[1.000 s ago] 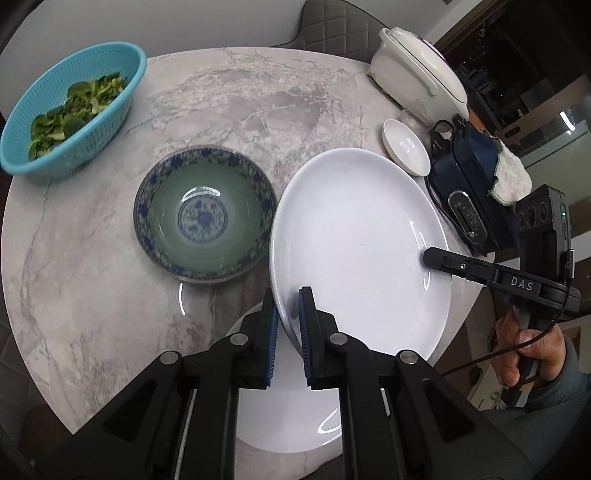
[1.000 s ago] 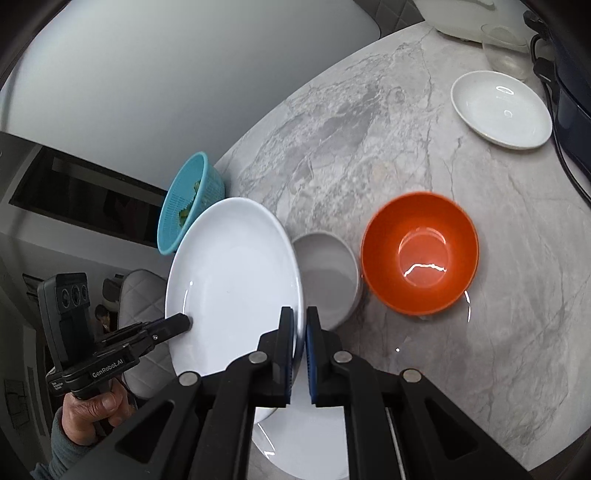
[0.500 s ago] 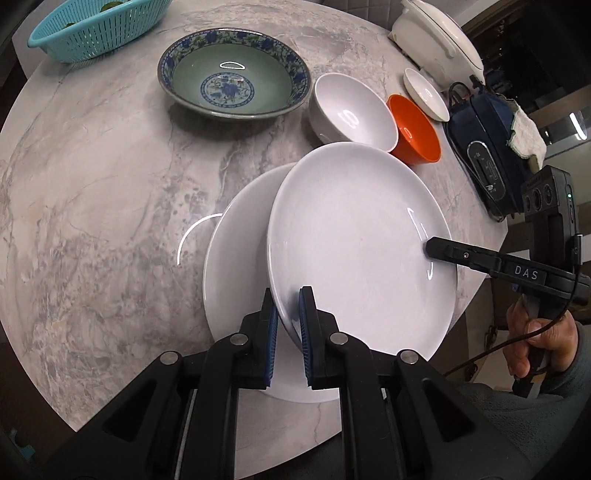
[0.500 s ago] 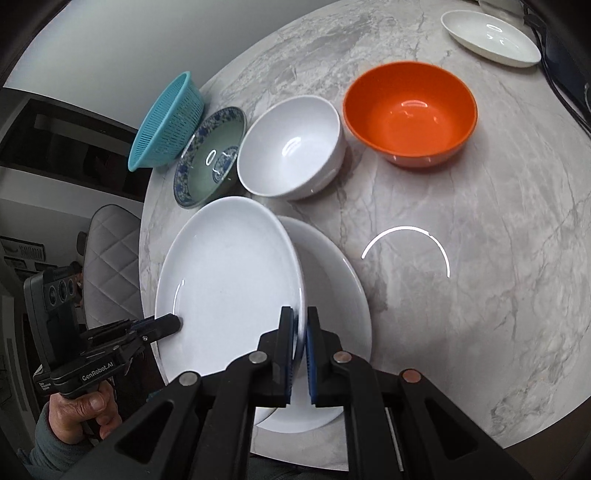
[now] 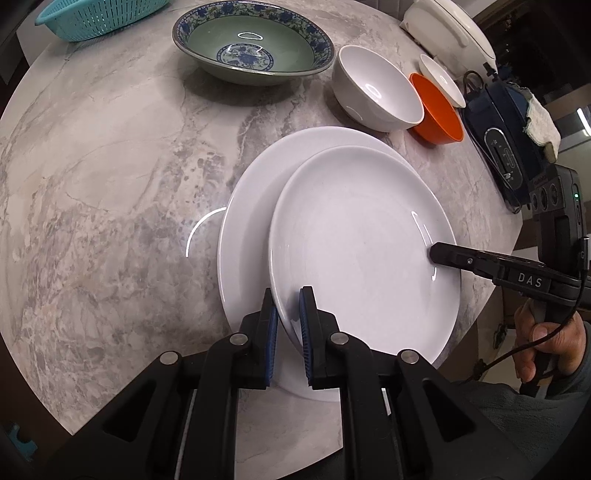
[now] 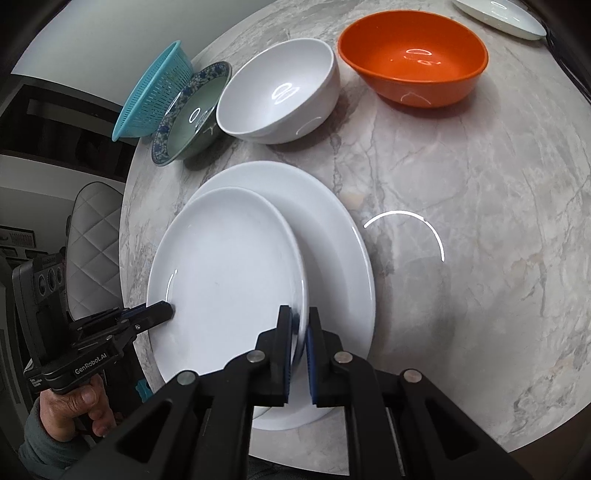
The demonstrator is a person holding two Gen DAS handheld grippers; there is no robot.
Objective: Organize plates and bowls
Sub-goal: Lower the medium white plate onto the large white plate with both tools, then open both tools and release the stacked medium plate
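Both grippers hold one white plate [image 5: 354,240] by opposite rims, just above a larger white plate [image 5: 251,206] lying on the marble table. My left gripper [image 5: 287,314] is shut on the held plate's near rim. My right gripper [image 6: 300,325] is shut on the opposite rim; in the left wrist view it shows at the right [image 5: 436,254]. The held plate [image 6: 229,273] sits off-centre over the larger plate [image 6: 332,243], tilted slightly. A white bowl [image 5: 376,88], an orange bowl [image 5: 437,110] and a blue-patterned green bowl [image 5: 255,44] stand farther back.
A teal colander [image 5: 96,14] sits at the far left. A small white dish [image 5: 441,79], a white cooker [image 5: 447,29] and a dark appliance [image 5: 506,144] with a cloth line the right edge. A quilted chair [image 6: 92,236] stands beyond the table's edge.
Both grippers have lowered the held plate from tilted high above the table to nearly flat over the larger plate. The bowls now show behind it.
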